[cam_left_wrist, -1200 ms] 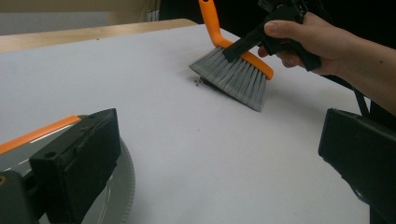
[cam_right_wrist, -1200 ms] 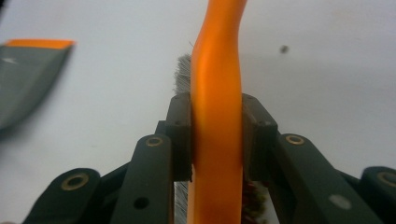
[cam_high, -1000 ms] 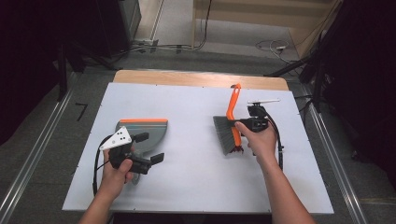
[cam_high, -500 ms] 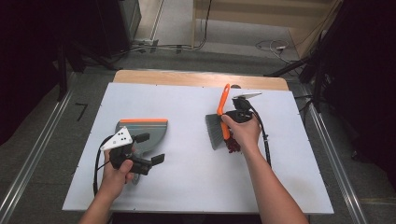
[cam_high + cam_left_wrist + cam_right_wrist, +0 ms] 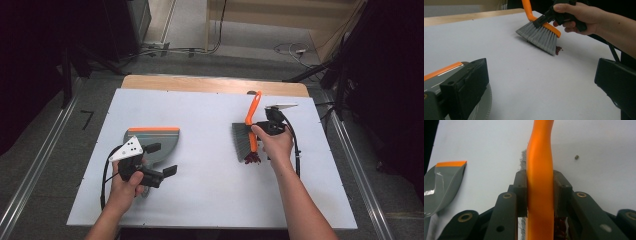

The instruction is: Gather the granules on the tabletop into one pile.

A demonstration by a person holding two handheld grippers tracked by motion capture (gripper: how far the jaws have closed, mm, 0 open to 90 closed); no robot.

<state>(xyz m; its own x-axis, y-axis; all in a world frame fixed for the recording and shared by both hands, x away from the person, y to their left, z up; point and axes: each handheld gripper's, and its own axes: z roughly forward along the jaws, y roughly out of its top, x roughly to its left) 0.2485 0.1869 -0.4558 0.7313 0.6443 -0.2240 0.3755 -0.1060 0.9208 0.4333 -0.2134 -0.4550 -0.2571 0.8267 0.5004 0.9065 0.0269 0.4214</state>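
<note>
Right tongs clamped on orange brush, handle pointing away, bristles down beside reddish crumbs on the white surface. Dustpan well to the left, orange lip facing away, beside left tongs gaping and empty. Likely sweep leftward.

Glossy, smooth orange plastic on the brush handle, with soft grey bristles fanning below, and the right gripper pinches it in matt black plastic jaws. The dustpan shines grey plastic (orange lip along its edge). Underneath, the table is a matt white sheet, its far edge pale wood.
</note>
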